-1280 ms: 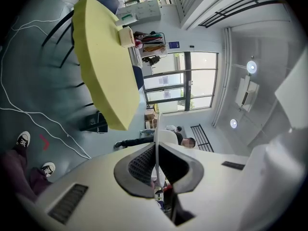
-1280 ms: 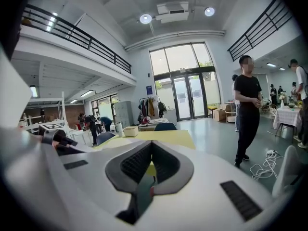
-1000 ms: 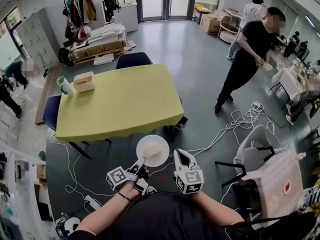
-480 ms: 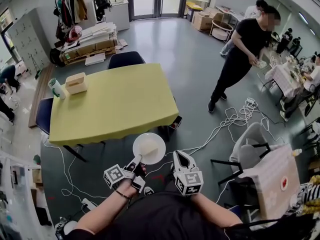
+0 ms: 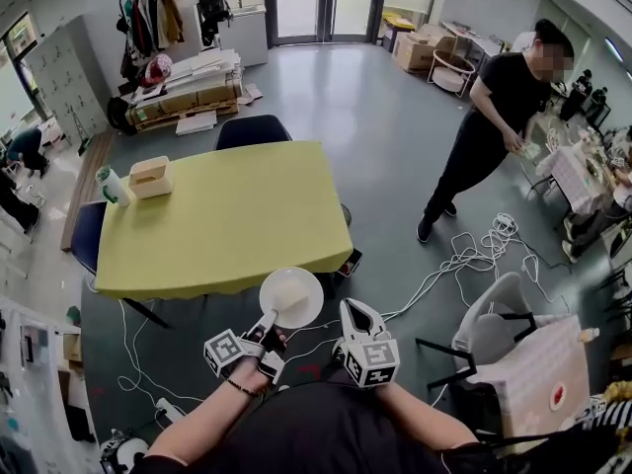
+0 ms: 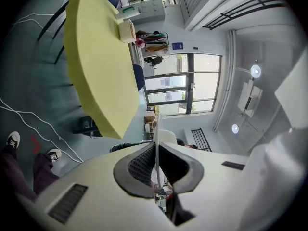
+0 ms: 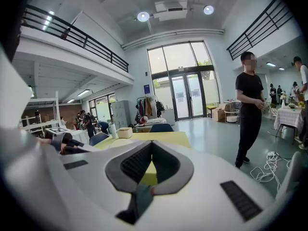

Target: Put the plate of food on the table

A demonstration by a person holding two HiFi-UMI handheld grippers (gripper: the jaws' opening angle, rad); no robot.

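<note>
A round white plate (image 5: 290,297) is seen, and the rectangular table (image 5: 227,220) is covered in plain yellow-green cloth

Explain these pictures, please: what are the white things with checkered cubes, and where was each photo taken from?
There is no robot: a person holds a two-jawed tool in each hand. The top-down picture comes from a camera on the person's head; the other two from cameras riding on each tool, looking along its jaws. The left gripper pinches the rim of a white plate of pale food, held just short of the yellow table, not set down. The right gripper is closed on nothing. A pale box and a bottle sit on the table's far corner.
</note>
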